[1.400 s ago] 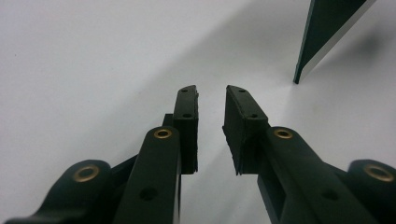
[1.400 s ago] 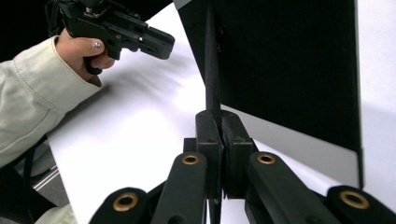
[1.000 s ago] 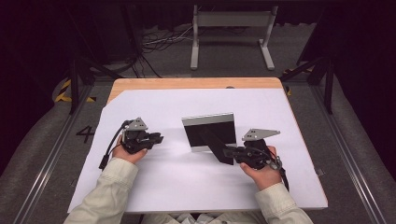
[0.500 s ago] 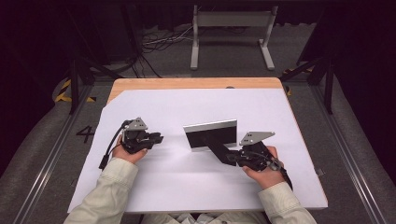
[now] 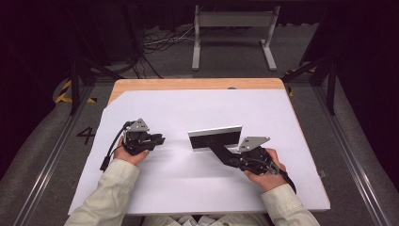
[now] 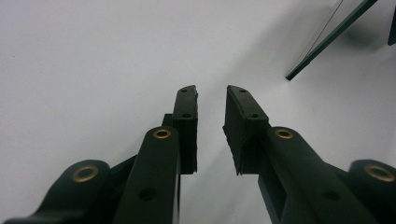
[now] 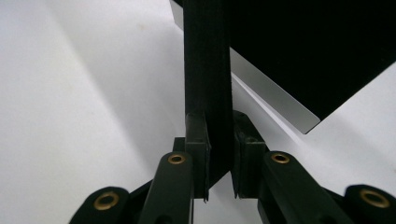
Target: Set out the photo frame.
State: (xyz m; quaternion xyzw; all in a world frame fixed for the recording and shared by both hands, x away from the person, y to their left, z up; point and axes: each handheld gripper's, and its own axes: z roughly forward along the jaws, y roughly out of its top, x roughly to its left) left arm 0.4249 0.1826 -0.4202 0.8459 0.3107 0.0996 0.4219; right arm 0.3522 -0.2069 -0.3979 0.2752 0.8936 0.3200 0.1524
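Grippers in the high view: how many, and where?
2. The left gripper sits at table left, jaws apart with nothing between them. The right gripper is at table right, its jaws around the black handle of the mirror panel; they have just been opening.

- You have two tools — the left tool and the right tool, one in each hand.
- Each tool shows two black jaws, four in all.
- You have one flat dark panel with a pale edge on its black stand arm.
- One worktop, under one white sheet.
- Two grey three-cornered plates, one atop each tool.
- Behind the worktop — one grey metal frame on the floor.
- Two pale sleeves.
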